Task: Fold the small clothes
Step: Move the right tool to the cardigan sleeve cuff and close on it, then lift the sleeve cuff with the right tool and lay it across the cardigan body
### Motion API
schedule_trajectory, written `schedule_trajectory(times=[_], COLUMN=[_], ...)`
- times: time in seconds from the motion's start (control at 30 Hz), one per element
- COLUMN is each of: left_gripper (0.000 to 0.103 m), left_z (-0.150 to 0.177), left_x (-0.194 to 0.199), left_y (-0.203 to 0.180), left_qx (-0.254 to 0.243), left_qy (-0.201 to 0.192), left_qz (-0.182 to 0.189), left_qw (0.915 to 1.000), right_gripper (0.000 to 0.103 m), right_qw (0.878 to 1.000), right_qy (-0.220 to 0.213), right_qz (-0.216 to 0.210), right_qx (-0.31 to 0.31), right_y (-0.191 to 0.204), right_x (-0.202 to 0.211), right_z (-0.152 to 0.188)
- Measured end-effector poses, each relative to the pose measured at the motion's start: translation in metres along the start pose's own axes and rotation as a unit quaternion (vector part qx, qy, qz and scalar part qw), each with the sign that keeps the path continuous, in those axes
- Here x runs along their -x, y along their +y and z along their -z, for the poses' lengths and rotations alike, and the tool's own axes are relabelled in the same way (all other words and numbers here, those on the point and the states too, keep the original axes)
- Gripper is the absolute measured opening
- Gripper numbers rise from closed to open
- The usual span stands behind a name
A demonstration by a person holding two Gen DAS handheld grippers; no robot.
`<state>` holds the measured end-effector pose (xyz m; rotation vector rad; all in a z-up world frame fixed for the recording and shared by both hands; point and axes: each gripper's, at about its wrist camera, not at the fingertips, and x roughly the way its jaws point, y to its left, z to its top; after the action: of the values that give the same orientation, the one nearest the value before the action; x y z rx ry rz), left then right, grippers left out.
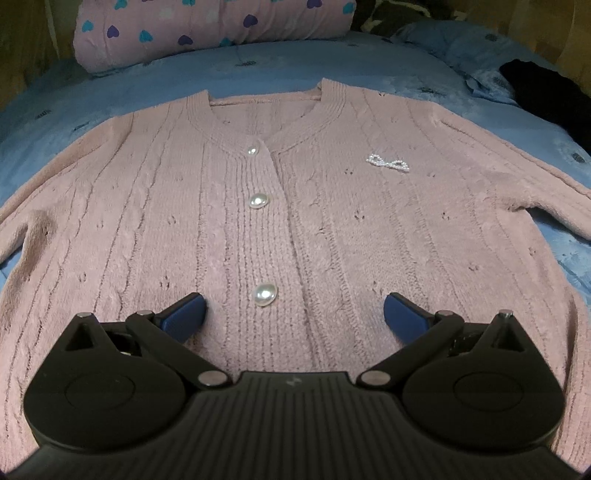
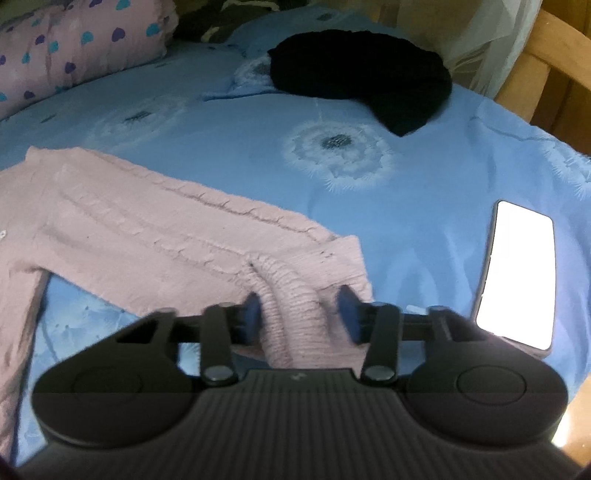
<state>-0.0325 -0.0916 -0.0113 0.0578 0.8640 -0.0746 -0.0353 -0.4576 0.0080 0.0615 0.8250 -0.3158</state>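
Note:
A pink knit cardigan (image 1: 295,206) with pearl buttons (image 1: 259,201) and a small pearl bow (image 1: 388,162) lies flat, front up, on the blue bed. My left gripper (image 1: 294,312) is open, its blue pads just above the lower front of the cardigan, either side of the lowest button. In the right wrist view the cardigan's right sleeve (image 2: 177,229) stretches across the sheet. My right gripper (image 2: 299,314) has its jaws around the ribbed cuff (image 2: 291,295) of that sleeve, with the cuff bunched between the pads.
The bed has a blue dandelion-print sheet (image 2: 340,155). A pink pillow with hearts (image 1: 207,29) lies at the head. A black garment (image 2: 362,74) lies at the far right. A phone with a lit white screen (image 2: 517,273) lies right of the cuff. A wooden bed frame (image 2: 554,66) lies beyond.

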Motion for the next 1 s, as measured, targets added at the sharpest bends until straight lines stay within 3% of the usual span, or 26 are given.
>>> schedule_trajectory(times=[0.1,0.13,0.3,0.57,1.0], left_gripper=[0.103,0.103,0.103,0.103,0.103], left_z=[-0.002,-0.003,-0.003,-0.009,-0.027], left_x=[0.004,0.006,0.018,0.037,0.033], left_y=[0.003,0.004,0.016,0.057,0.135], left_qx=[-0.006,-0.008,-0.015,0.001,0.034], left_qy=[0.006,0.008,0.009,0.003,-0.009], left_qz=[0.005,0.007,-0.002,-0.027,-0.076], left_qw=[1.0,0.9999,0.9998,0.9996,0.9965], right_gripper=[0.017,0.016,0.015,0.014,0.014], right_qw=[1.0,1.0,0.999,0.992,0.97], right_qy=[-0.003,-0.006,-0.031,-0.075,-0.111], right_qz=[0.004,0.001,-0.015,-0.097,-0.217], right_qx=[0.0,-0.001,-0.011,-0.032,-0.002], right_y=[0.001,0.001,0.008,0.038,0.156], right_x=[0.004,0.006,0.025,0.066,0.112], right_z=[-0.005,-0.007,-0.018,-0.052,-0.113])
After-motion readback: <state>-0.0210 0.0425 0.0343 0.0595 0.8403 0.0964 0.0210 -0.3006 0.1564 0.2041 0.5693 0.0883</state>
